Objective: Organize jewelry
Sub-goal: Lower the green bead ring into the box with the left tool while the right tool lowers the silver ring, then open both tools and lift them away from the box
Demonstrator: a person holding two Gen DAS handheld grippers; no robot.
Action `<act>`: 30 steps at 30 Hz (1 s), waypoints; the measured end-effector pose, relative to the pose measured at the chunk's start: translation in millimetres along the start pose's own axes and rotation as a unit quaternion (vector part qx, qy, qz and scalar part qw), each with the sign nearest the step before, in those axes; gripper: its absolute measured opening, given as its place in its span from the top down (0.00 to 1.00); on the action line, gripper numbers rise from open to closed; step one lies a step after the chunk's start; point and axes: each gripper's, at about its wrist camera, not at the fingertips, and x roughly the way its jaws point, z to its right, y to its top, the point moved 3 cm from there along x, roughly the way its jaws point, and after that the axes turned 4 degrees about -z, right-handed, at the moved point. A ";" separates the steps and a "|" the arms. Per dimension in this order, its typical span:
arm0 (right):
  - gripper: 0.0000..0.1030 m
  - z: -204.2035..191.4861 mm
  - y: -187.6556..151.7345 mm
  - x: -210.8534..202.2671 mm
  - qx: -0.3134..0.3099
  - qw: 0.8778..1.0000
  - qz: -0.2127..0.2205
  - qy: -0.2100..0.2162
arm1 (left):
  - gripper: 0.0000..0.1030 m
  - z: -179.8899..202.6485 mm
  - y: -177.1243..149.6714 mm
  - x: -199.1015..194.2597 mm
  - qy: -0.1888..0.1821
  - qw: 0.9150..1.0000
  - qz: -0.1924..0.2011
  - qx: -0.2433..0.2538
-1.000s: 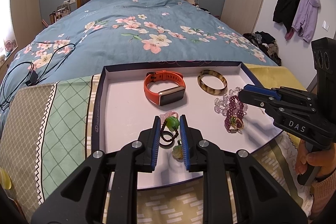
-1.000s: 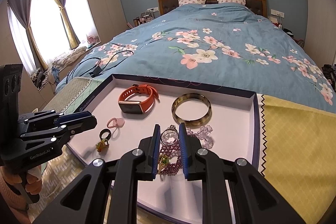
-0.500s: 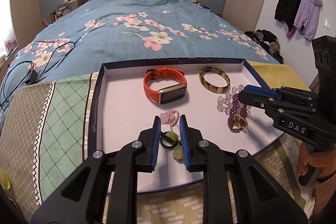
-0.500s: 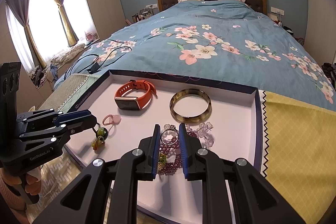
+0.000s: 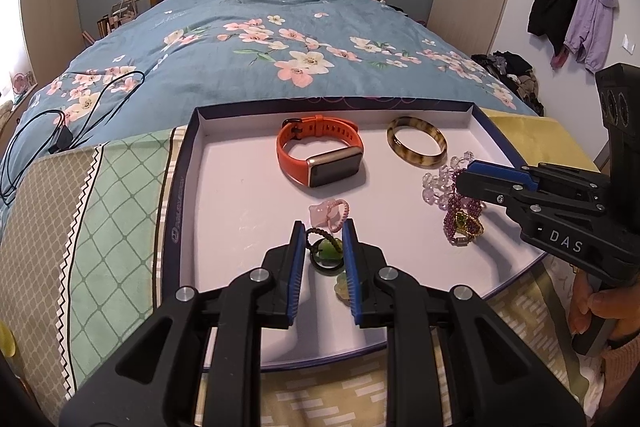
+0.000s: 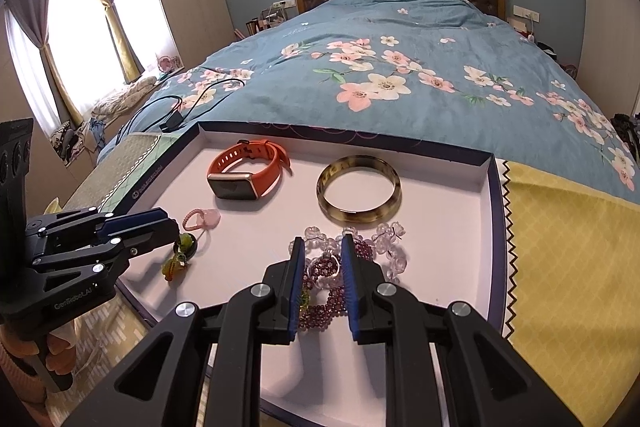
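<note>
Between my left fingers [image 5: 298, 247], set narrow, lies the green pendant [image 5: 329, 251] on its dark cord; I cannot tell whether the pads touch it. My left gripper [image 5: 323, 247] hovers low over the tray [image 5: 224, 211]. My right gripper [image 6: 322, 263] is likewise narrow over the purple beads [image 6: 325, 289], the clear beads [image 6: 387, 247] at their two o'clock; whether anything is pinched there I cannot tell. Outward from the pendant, the pink ring [image 5: 331, 214] sits at twelve o'clock, the watch [image 5: 320, 155] beyond it, the bangle [image 5: 416, 147] at two. I judge this the picking step: next, close on the cord and lift gently so it does not snag.
</note>
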 end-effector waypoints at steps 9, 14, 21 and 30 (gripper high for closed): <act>0.61 1.2 -2.6 -13.4 0.007 1.000 0.018 -0.005 | 0.51 -2.1 -0.6 -15.8 0.009 1.000 0.022 -0.008; 0.36 -2.9 -5.7 -36.7 0.007 0.999 0.052 -0.011 | 0.27 -3.4 -3.1 -38.2 0.020 0.999 0.049 -0.013; 0.06 -15.9 -22.8 -84.0 -0.001 0.991 0.125 -0.048 | 0.05 -2.1 -17.7 -97.3 0.043 0.991 0.126 -0.008; 0.06 -34.7 -56.3 -127.8 -0.010 0.976 0.197 -0.088 | 0.05 -8.7 -56.1 -165.6 0.080 0.976 0.203 -0.029</act>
